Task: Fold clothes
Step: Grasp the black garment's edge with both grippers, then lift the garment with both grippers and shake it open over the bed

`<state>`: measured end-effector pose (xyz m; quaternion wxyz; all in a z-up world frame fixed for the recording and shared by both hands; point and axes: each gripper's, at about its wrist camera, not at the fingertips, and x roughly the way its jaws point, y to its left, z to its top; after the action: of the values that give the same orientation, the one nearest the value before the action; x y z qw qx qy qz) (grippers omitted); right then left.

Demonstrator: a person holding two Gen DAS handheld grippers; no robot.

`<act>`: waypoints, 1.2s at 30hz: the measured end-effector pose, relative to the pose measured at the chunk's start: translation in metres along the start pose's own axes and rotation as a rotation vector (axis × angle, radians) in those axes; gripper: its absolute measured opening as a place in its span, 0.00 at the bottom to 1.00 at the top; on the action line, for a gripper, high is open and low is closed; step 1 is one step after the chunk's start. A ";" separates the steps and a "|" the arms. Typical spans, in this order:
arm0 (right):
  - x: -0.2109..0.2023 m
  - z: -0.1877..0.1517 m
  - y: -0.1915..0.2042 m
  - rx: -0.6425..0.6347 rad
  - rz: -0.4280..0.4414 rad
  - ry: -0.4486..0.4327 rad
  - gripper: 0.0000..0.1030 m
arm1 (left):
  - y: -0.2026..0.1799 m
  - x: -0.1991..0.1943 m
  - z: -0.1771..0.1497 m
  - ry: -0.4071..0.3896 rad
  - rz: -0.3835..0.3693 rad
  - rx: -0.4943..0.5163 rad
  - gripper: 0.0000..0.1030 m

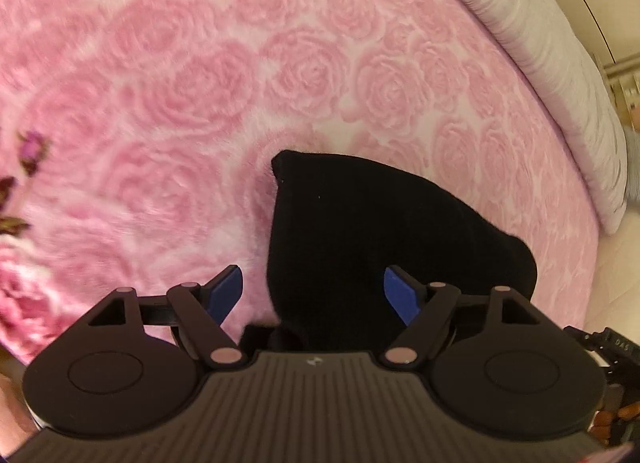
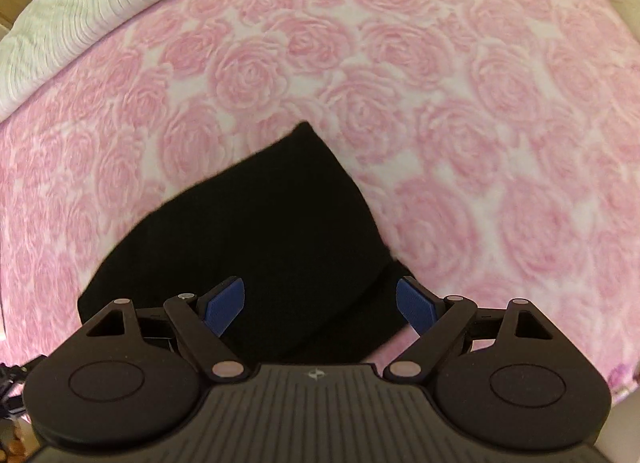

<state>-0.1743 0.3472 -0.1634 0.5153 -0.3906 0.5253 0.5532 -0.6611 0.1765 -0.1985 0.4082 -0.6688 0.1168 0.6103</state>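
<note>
The black garment (image 1: 360, 235) lay on the pink blanket (image 1: 180, 83), directly ahead of both grippers' released jaws, left gripper (image 1: 314, 295) and right gripper (image 2: 320, 305) about equally near.

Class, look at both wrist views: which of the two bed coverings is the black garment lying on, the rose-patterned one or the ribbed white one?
The pink rose-patterned blanket. The black garment rests wholly on it; the ribbed white cover lies apart, along the bed's far edge.

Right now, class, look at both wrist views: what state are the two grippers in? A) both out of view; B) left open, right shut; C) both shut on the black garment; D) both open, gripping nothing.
D: the left gripper and right gripper both show blue fingers spread wide apart over the black garment, which lies on the pink blanket.
</note>
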 end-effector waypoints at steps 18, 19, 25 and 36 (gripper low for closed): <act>0.155 0.116 -0.016 0.098 0.090 0.157 0.67 | 0.044 0.119 0.058 0.057 -0.253 -0.327 0.67; 0.156 0.113 -0.013 0.086 0.110 0.167 0.41 | 0.039 0.121 0.056 0.064 -0.246 -0.309 0.58; 0.110 0.107 -0.001 0.032 0.216 0.071 0.13 | 0.027 0.083 0.061 -0.029 -0.305 -0.239 0.06; -0.112 0.143 0.033 -0.080 0.610 -0.501 0.10 | -0.103 -0.119 0.143 -0.519 -0.629 0.147 0.05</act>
<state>-0.1729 0.4724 -0.0285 0.4238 -0.0892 0.4534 0.7790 -0.7236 0.3002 -0.0378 0.6374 -0.4649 -0.1568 0.5941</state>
